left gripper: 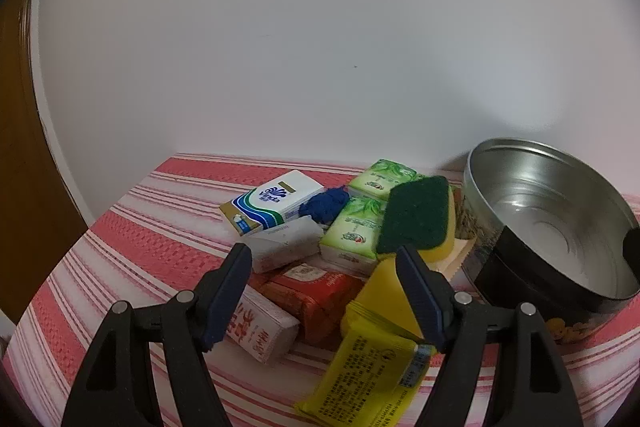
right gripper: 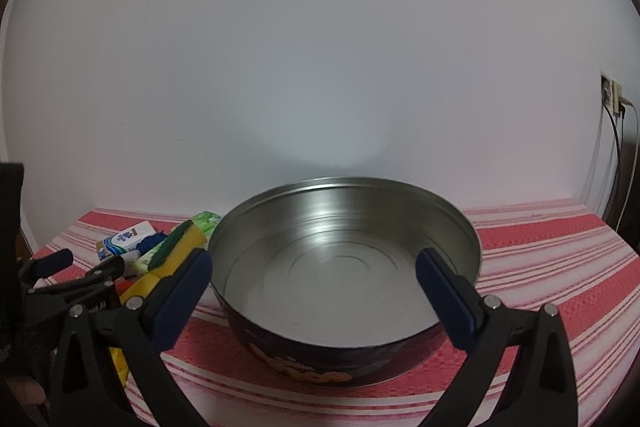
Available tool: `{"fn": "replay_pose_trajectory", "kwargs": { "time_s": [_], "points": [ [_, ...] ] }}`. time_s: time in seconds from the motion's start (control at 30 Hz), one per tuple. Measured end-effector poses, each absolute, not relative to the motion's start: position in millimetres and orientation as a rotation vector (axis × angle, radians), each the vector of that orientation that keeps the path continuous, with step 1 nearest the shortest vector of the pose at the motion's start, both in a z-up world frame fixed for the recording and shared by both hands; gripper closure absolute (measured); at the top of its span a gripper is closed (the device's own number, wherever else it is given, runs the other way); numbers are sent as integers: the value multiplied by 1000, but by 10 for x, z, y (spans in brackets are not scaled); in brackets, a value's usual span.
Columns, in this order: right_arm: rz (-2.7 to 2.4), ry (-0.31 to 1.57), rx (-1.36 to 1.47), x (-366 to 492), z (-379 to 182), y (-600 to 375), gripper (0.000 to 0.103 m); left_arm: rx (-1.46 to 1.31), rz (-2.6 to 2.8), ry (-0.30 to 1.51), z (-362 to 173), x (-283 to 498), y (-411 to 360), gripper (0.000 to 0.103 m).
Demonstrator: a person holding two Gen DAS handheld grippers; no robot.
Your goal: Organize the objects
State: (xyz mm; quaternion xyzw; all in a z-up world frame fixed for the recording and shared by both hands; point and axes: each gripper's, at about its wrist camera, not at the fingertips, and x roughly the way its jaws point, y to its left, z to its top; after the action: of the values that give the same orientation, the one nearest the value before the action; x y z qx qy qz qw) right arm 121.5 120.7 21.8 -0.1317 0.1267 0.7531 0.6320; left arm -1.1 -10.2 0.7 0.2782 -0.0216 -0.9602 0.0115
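A pile of small goods lies on the red-and-white striped cloth [left gripper: 152, 239]: a white-and-blue tissue pack [left gripper: 272, 205], a blue knitted ball [left gripper: 324, 205], two green tissue packs [left gripper: 354, 231], a green-topped yellow sponge [left gripper: 420, 215], a red packet [left gripper: 316, 291], a white box with red characters [left gripper: 260, 331] and a yellow packet [left gripper: 368, 363]. My left gripper [left gripper: 323, 255] hangs open over the pile, the red packet below its gap and untouched. My right gripper [right gripper: 314, 259] stands wide open in front of the empty round tin [right gripper: 344, 267]. The sponge [right gripper: 180, 243] leans beside the tin.
A plain white wall runs right behind the cloth-covered table. A wall socket with cables [right gripper: 612, 95] is at the far right, and a brown wooden door [left gripper: 16, 107] at the left. Striped cloth [right gripper: 560, 259] stretches to the right of the tin.
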Motion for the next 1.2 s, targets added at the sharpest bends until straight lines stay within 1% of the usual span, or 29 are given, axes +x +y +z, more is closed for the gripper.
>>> {"fn": "replay_pose_trajectory", "kwargs": {
  "time_s": [0.3,0.5,0.67,0.73,0.87,0.93,1.0,1.03,1.07,1.13,1.17,1.2],
  "points": [
    [1819,320,-332,1101,193,1182,0,843,-2941,-79,122,-53,-341,27],
    [1909,362,-387,888,161,1133,2,889,-2895,-66,126,-183,-647,27],
    [2024,394,-522,479,42,1106,3,922,-2812,20,149,-296,-1051,27],
    [2065,447,-590,278,-29,1165,5,923,-2779,53,149,-309,-1196,27],
    [2087,573,-701,-42,-194,1319,17,935,-2753,104,142,-331,-1407,27],
    [2083,629,-760,-212,-306,1399,21,950,-2753,107,138,-327,-1437,27],
    [2057,670,-809,-329,-407,1478,29,976,-2757,98,119,-340,-1444,27],
    [2053,700,-827,-382,-451,1506,31,989,-2761,89,120,-347,-1440,27],
    [2037,689,-830,-434,-451,1517,31,1000,-2768,78,114,-348,-1416,27],
    [2032,678,-826,-485,-438,1521,38,1027,-2796,70,78,-385,-1353,27],
    [2040,693,-829,-498,-449,1547,46,1047,-2810,65,62,-394,-1311,27],
    [2048,704,-825,-492,-449,1547,49,1074,-2820,51,37,-408,-1263,27]
  ]
}}
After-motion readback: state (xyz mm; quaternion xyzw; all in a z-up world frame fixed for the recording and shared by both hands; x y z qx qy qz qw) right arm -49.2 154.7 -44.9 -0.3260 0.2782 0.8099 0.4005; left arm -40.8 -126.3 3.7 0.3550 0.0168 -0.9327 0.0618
